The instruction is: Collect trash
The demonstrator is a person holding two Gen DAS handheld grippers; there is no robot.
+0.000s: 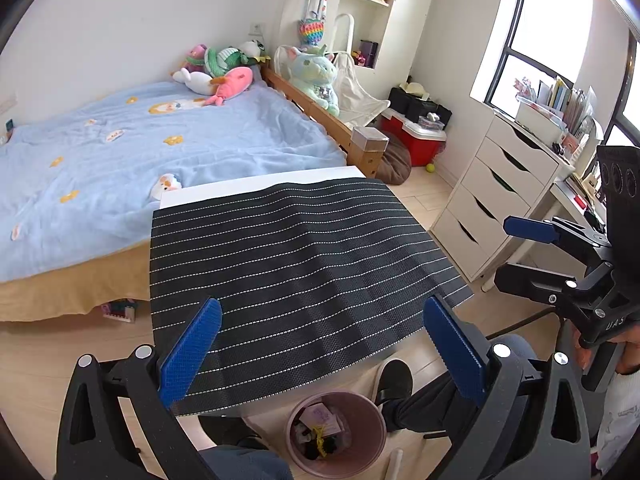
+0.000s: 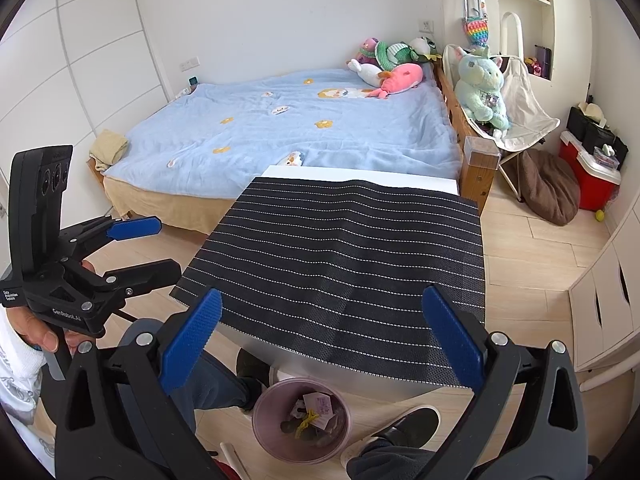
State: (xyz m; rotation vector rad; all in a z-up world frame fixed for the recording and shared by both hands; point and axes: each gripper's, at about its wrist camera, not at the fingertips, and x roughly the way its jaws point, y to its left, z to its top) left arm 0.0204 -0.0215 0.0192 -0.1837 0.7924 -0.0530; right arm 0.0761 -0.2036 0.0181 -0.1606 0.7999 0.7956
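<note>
Nearest, on the wooden floor below the near edge of the tabletop, stands a pink bin (image 1: 337, 436) with scraps of paper and dark bits of trash (image 2: 310, 414) lying inside it. A person's dark shoes (image 2: 404, 426) and trouser legs flank the bin on both sides.

The left gripper (image 1: 322, 344) hangs above the near edge of the tabletop, its blue-padded jaws spread wide with nothing between them. The right gripper (image 2: 320, 340) hangs beside it over the same edge, jaws likewise released and empty. Each is held by a hand (image 2: 38, 330) in a white sleeve.

The tabletop (image 2: 360, 174) is white and almost wholly covered by a black mat with thin white stripes (image 1: 296, 256), whose near edge overhangs the tabletop. No trash lies on the mat.

Beyond the far edge of the tabletop is a bed (image 1: 132, 152) with a light blue blanket, soft toys (image 1: 224, 70) heaped at its far corner. Past the bed's wooden foot post sit a large green plush (image 2: 482, 86) on a folding chair, a brown beanbag (image 2: 550, 190) and a red cooler (image 2: 588, 182). A white chest of drawers (image 1: 492, 196) stands by the window.
</note>
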